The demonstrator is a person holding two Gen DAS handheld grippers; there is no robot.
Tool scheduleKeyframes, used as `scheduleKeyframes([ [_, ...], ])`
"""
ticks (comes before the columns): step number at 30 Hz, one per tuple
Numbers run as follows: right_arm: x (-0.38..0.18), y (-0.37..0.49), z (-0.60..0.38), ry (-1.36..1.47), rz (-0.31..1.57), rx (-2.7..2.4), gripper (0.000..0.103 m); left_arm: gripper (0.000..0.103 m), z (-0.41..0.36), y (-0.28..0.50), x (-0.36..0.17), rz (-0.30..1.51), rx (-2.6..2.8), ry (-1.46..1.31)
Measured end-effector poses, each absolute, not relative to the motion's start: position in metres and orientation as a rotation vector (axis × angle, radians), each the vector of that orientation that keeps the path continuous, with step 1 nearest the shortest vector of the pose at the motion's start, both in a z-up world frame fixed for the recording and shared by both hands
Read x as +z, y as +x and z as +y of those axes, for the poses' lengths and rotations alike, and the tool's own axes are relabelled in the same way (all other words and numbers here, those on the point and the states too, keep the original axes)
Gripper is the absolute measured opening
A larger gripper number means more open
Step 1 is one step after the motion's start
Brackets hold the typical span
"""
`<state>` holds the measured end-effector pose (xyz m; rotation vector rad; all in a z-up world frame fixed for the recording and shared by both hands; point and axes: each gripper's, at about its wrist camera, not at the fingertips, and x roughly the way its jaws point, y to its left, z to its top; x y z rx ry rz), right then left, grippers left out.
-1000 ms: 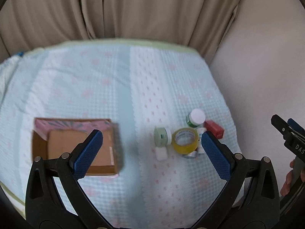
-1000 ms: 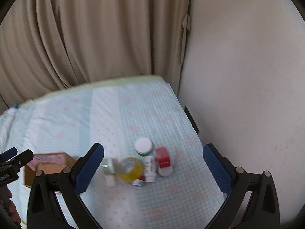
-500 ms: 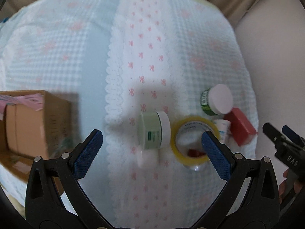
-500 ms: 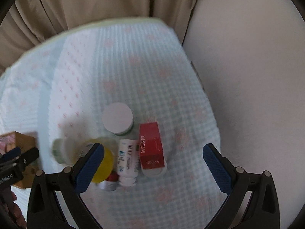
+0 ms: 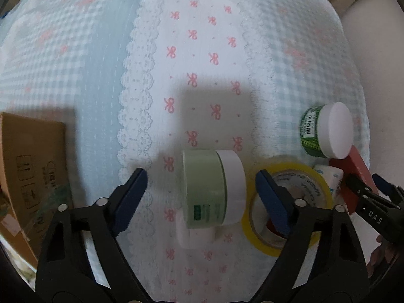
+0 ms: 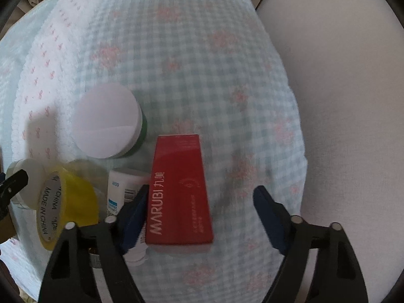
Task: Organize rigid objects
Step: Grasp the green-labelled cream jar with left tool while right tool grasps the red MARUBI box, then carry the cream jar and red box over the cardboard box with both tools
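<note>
A checked blue-and-white cloth point(image 5: 106, 80) with pink bows is spread over the surface. At its left edge a cardboard box point(image 5: 32, 176) is seen, well apart from the cluster of small items on the right.

The red box point(image 6: 180, 189) is laid flat, its long axis running away from the right wrist camera, its printed end nearest the lens. The right gripper point(image 6: 199, 214) is held over it with jaws spread wide, one finger on either side; whether either finger touches the box cannot be told.

The yellow tape roll point(image 5: 285, 202) is tilted on other items. A pale green jar point(image 5: 214, 192) is lying on its side, white lid pointing right toward the roll. The left gripper point(image 5: 202, 199) is set around this jar, jaws open. A dark green jar point(image 5: 325, 131) with a white lid is placed farther back. A white bottle point(image 6: 123, 189) is lying between the roll and the red box.
</note>
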<state>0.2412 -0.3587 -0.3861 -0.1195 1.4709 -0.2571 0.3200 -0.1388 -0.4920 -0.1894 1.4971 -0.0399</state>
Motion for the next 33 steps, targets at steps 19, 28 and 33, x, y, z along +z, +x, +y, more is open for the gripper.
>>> scheduleKeyframes([
  [19,-0.423,0.254,-0.37,-0.029,1.487,-0.178,0.038,0.04,-0.145,0.318,-0.519,1.517,-0.111,-0.189],
  [28,-0.399,0.251,-0.367,0.021,1.429,-0.211,0.038,0.04,-0.132,0.318,-0.49,1.436,-0.129,-0.214],
  [33,-0.364,0.243,-0.365,0.045,1.368,-0.232,0.038,0.04,-0.13,0.315,-0.441,1.349,-0.163,-0.236],
])
